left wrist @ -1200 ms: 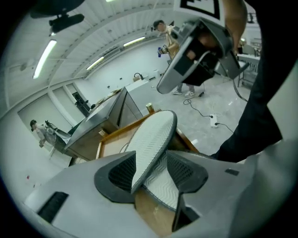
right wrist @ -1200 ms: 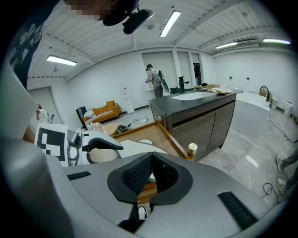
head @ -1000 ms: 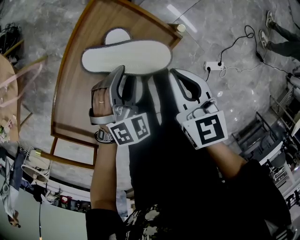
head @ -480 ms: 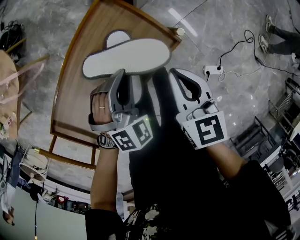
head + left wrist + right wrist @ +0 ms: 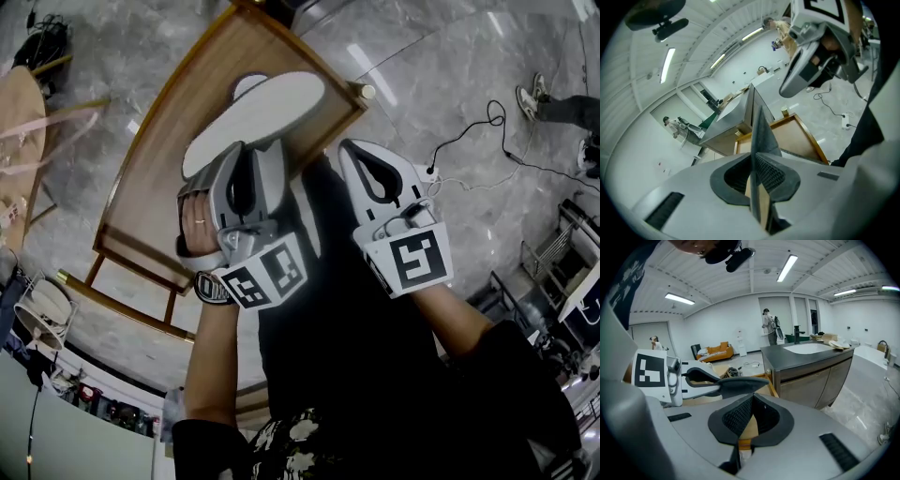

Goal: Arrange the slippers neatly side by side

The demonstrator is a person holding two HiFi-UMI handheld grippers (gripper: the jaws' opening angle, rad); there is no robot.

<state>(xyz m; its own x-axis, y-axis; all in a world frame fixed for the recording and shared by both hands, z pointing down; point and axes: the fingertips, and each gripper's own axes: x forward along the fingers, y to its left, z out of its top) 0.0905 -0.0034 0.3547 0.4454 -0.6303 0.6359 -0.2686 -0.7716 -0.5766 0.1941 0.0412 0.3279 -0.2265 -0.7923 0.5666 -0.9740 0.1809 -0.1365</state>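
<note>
A slipper [image 5: 253, 117] shows its white sole over the wooden table [image 5: 141, 206]. My left gripper [image 5: 251, 169] holds its near end. In the left gripper view the slipper's thin dark edge [image 5: 761, 133] stands pinched between the pads, and the jaws are still closing on it. A second slipper [image 5: 246, 86] peeks out behind the first, mostly hidden. My right gripper [image 5: 364, 159] hovers beside the table's right corner, shut with nothing in it. The right gripper view shows my left gripper [image 5: 689, 378] and the held slipper [image 5: 740, 383] at the left.
The table has a raised wooden rim. A power strip [image 5: 433, 173] with cables lies on the marble floor to the right, near a person's shoes [image 5: 536, 98]. A pink chair [image 5: 56, 122] stands at the left. A dark sink counter [image 5: 811, 352] is ahead in the right gripper view.
My left gripper has closed on the slipper's near end. The slipper now slants up to the right and covers more of the second slipper. The right gripper has stayed put.
</note>
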